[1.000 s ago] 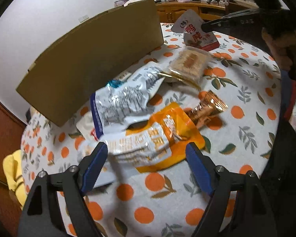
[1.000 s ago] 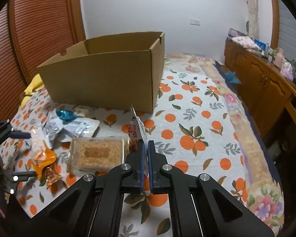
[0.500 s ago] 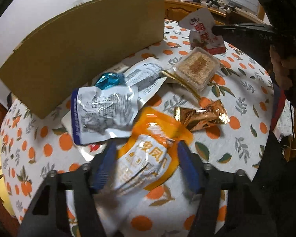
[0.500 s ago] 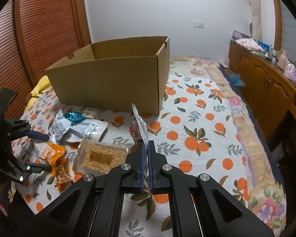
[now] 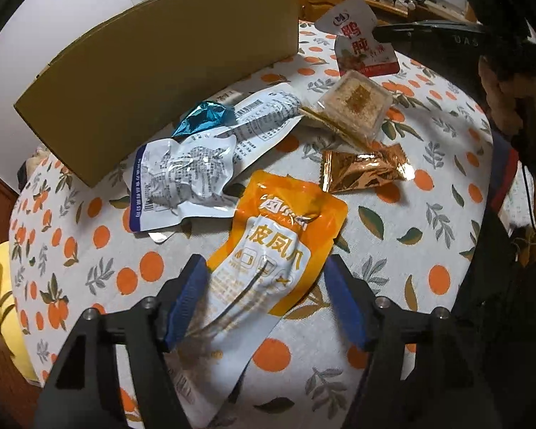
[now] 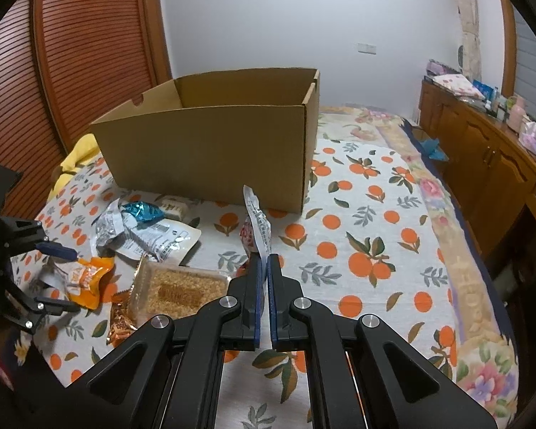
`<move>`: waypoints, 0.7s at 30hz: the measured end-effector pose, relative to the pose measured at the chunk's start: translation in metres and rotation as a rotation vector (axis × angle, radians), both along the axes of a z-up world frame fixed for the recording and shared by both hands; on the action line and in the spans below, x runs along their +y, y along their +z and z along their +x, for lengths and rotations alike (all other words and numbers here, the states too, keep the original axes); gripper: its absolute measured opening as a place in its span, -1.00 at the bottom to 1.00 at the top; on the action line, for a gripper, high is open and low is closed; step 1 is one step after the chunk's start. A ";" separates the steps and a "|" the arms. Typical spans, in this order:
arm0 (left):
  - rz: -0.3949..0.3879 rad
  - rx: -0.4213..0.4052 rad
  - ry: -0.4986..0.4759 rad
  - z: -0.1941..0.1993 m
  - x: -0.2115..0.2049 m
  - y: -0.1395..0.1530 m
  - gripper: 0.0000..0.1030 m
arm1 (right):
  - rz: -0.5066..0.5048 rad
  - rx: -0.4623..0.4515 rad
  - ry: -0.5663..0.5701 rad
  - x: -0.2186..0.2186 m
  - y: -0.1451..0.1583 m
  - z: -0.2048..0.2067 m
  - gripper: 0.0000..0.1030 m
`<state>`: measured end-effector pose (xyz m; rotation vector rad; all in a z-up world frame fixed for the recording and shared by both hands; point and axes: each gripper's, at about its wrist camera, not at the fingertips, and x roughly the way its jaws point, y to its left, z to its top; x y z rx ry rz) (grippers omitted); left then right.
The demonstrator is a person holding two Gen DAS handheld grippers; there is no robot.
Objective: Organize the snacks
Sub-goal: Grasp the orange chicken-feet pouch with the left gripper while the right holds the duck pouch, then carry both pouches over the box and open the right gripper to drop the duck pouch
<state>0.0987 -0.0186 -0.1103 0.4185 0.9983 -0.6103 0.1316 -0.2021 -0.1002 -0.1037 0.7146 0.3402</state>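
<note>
An orange-and-white snack pouch [image 5: 278, 246] lies flat between the left gripper's [image 5: 264, 296] parted fingers, its near end blurred. Beyond it lie a crumpled silver packet [image 5: 182, 178], a blue foil wrapper [image 5: 203, 119], a gold foil packet [image 5: 361, 171] and a clear tray of crumbly cake [image 5: 353, 103]. A red-and-white pouch [image 6: 257, 228] stands upright, pinched in the right gripper [image 6: 264, 268]. An open cardboard box [image 6: 211, 150] sits behind.

The orange-and-white plastic snack pouch [image 5: 278, 246] reads "皮凤爪"; the red-and-white snack packet [image 5: 361, 41] reads "鸭肫".
</note>
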 end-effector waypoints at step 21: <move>-0.142 -0.103 0.013 -0.023 0.000 0.038 -0.39 | -0.007 -0.033 0.023 0.007 0.013 -0.004 -0.99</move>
